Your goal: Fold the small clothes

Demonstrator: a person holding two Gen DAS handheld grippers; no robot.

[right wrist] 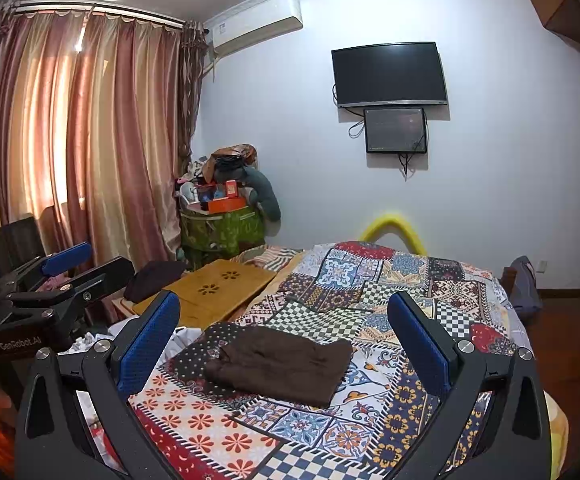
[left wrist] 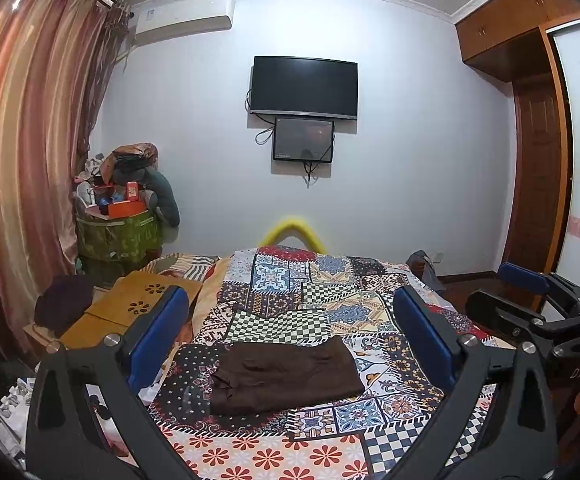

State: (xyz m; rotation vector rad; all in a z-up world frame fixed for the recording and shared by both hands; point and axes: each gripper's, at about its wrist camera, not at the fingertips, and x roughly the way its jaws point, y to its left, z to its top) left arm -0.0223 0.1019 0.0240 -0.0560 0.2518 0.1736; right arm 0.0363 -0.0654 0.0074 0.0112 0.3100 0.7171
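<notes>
Both grippers hung above the bed (left wrist: 394, 432), nothing in them. The left gripper (left wrist: 290, 320) was spread wide, the right gripper (right wrist: 283, 324) likewise released. The brown garment (left wrist: 285, 376) lay on the patchwork quilt (right wrist: 370, 288), seemingly already doubled into a rough rectangle, one end bunched. If another fold was due, the neat way looked like this: come down on the two near corners together, pinch only the top layers, lift evenly, then smooth that lumpy end flat.
</notes>
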